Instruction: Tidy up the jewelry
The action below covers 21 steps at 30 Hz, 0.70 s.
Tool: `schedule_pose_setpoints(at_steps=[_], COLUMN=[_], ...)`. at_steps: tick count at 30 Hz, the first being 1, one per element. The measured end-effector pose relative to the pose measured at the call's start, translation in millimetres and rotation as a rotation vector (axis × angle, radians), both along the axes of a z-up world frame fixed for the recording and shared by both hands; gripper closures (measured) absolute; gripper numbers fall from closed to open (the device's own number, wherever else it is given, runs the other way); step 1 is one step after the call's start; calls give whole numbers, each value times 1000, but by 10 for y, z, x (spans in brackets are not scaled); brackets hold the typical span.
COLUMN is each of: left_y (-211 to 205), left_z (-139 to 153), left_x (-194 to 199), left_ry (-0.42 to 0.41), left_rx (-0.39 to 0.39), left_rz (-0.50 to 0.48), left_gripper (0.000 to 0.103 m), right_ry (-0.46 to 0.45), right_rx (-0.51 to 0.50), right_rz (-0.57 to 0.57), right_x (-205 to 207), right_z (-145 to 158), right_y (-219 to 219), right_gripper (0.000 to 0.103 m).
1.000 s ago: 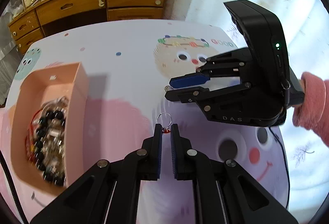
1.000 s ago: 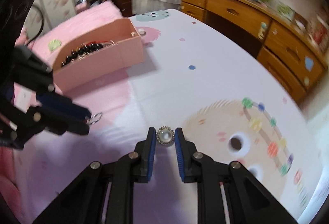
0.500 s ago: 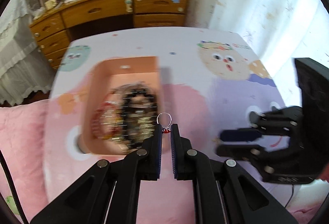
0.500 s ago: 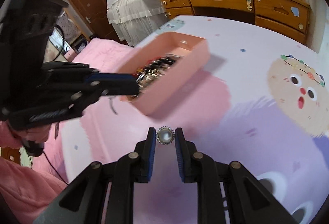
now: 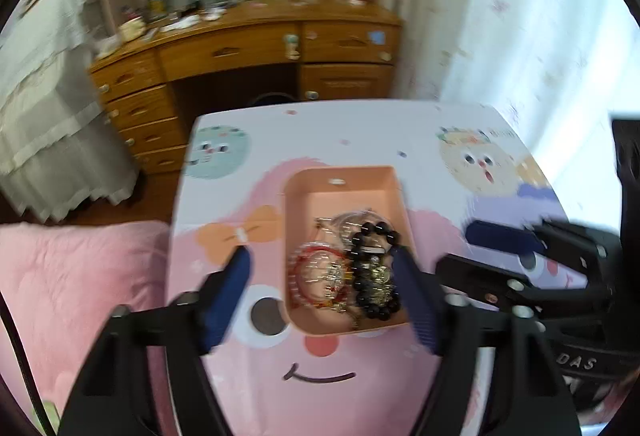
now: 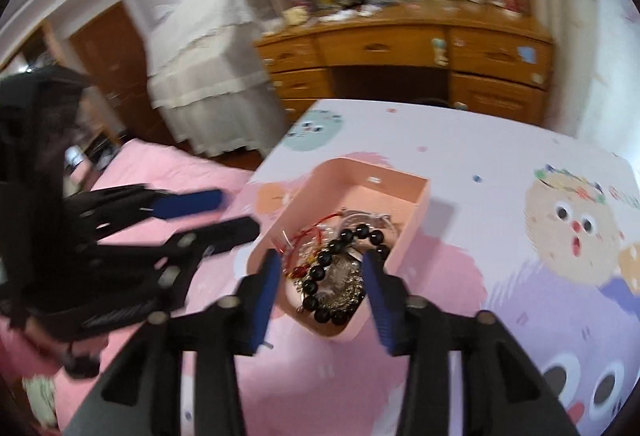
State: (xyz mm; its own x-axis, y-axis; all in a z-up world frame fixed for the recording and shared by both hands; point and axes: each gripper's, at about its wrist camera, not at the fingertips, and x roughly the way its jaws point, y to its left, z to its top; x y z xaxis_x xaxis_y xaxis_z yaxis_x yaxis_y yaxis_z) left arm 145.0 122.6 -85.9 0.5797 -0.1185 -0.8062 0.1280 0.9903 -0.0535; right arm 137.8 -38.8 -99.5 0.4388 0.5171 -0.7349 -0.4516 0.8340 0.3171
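1. A moment ago my left gripper pinched a small ring and my right gripper pinched a round pearl piece. Now both hang over the pink box, and neither piece is between the jaws any more.
2. My left gripper's jaws have just been opening. They now stand wide apart with nothing between them. In the left view one blue pad is left of the box and the other is over its right side.
3. My right gripper's jaws have just been opening too. They are apart, not as wide as the left ones, and they hold nothing.
4. I cannot pick out the ring or the pearl piece in the pile. The picture is too blurry.
5. The box sits on the table, which has a cloth with cartoon faces on it. Inside the box lies a heap of jewelry: a black bead bracelet, a red string bracelet and some gold bits. The heap is at the near end of the box. The far end is bare.
6. In the right view the black beads sit between my right gripper's two pads, lower down in the box.
7. Behind the table stands a wooden desk with drawers.
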Motion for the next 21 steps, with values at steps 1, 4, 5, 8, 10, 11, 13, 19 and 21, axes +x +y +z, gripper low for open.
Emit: schedule_pose_setpoints(at_steps=[1, 4, 5, 8, 10, 11, 13, 19, 21], left_y=[85, 258, 327, 433, 468, 470, 478, 305, 133], left_z=[44, 80, 72, -37, -119, -150, -167, 123, 285], left_x=[-41, -173, -250, -449, -599, -683, -837, -1287, -1352], left_ry=[7, 40, 61, 128, 187, 213, 241, 190, 135], left_rx=[-29, -66, -67, -63, -58, -57, -55, -28, 33], left_rz=[13, 52, 65, 77, 72, 70, 80, 116, 107], left_gripper=[20, 16, 16, 16, 16, 16, 16, 16, 16], right_ry=[2, 36, 68, 161, 231, 260, 306, 388, 374], right_rx=[6, -11, -24, -47, -74, -87, -88, -95, -91], right_rz=[-26, -131, -164, -225, -265, -282, -307, -370, -407], right_x=[-32, -235, -330, -607, -848, -972, -1189, -1577, -1644], right_z=[18, 31, 16, -70, -139, -170, -203, -110, 5], right_y=[-14, -60, -83, -183, -279, -323, -421, -715, -864], right_gripper=[54, 37, 34, 30, 24, 18, 13, 10, 10])
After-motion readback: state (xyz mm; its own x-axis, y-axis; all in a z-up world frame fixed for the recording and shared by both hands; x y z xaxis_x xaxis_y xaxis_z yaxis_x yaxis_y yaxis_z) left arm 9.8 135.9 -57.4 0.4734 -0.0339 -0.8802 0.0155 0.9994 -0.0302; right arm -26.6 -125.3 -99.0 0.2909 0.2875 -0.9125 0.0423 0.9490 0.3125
